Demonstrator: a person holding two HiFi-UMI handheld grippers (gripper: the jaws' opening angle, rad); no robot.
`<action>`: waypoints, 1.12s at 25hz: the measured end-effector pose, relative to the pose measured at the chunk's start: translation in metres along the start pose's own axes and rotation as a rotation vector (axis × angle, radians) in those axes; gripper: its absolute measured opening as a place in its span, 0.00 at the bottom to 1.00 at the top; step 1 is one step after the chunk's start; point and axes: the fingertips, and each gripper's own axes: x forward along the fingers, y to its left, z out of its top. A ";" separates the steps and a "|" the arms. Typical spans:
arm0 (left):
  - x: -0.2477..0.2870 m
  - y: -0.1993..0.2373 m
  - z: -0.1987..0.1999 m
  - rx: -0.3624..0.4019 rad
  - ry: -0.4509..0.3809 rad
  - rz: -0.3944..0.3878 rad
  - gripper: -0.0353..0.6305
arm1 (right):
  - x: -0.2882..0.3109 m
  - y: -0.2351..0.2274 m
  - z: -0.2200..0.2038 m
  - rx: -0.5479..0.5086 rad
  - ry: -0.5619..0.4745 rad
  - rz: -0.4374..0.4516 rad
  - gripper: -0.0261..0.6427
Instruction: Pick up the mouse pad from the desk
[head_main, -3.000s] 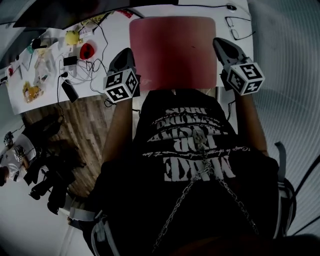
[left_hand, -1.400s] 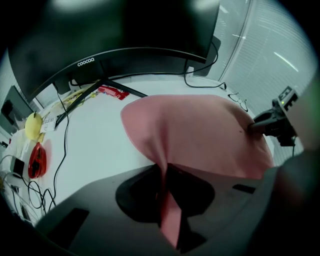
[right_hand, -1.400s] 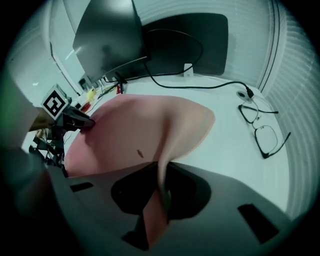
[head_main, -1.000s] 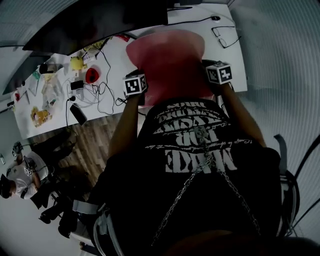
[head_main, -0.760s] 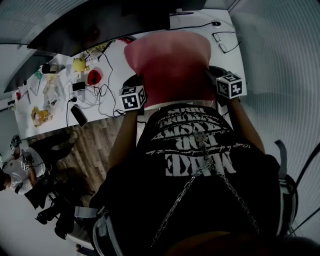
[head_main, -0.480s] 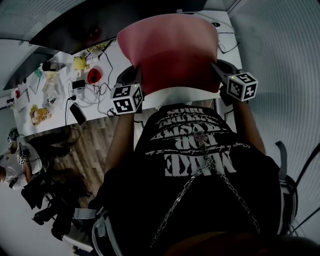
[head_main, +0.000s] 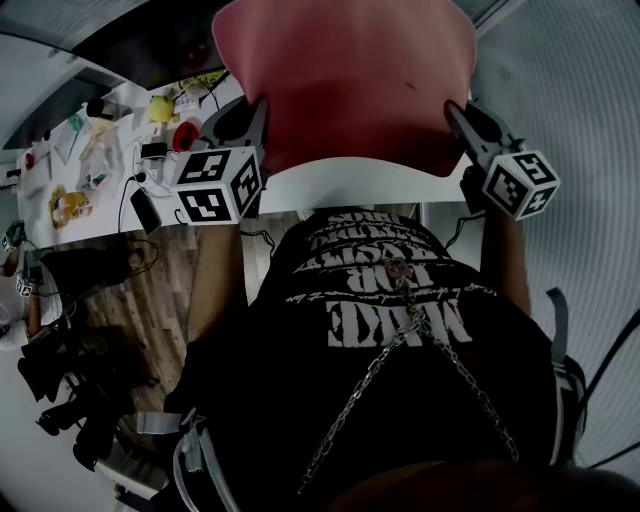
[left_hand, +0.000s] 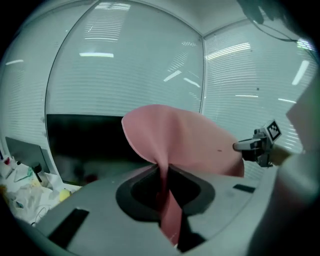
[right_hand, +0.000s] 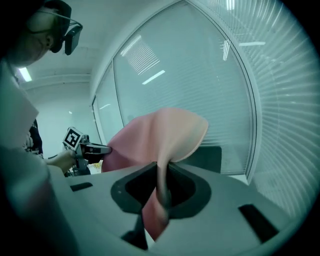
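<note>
The pink mouse pad hangs in the air above the white desk, stretched between both grippers. My left gripper is shut on the pad's left edge and my right gripper is shut on its right edge. In the left gripper view the pad rises as a curved sheet out of the pinching jaws of the left gripper, and the right gripper shows at its far side. In the right gripper view the pad stands folded in the right gripper, with the left gripper beyond.
The left part of the desk holds cables, a red object, a yellow object and a black adapter. A dark monitor stands behind. Wood floor lies left of the person; glass walls with blinds surround.
Both grippers have risen together with the mouse pad, which has come off the desk and now fills the top of the head view, closer to the camera.
</note>
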 end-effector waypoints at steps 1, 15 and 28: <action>-0.005 -0.001 0.005 0.005 -0.002 0.003 0.14 | -0.003 0.002 0.004 -0.008 -0.003 0.001 0.12; 0.001 0.003 0.006 -0.011 0.022 -0.008 0.14 | 0.002 -0.008 0.014 0.009 0.015 0.014 0.12; 0.108 0.037 -0.168 -0.182 0.383 -0.032 0.14 | 0.080 -0.056 -0.159 0.172 0.358 -0.014 0.13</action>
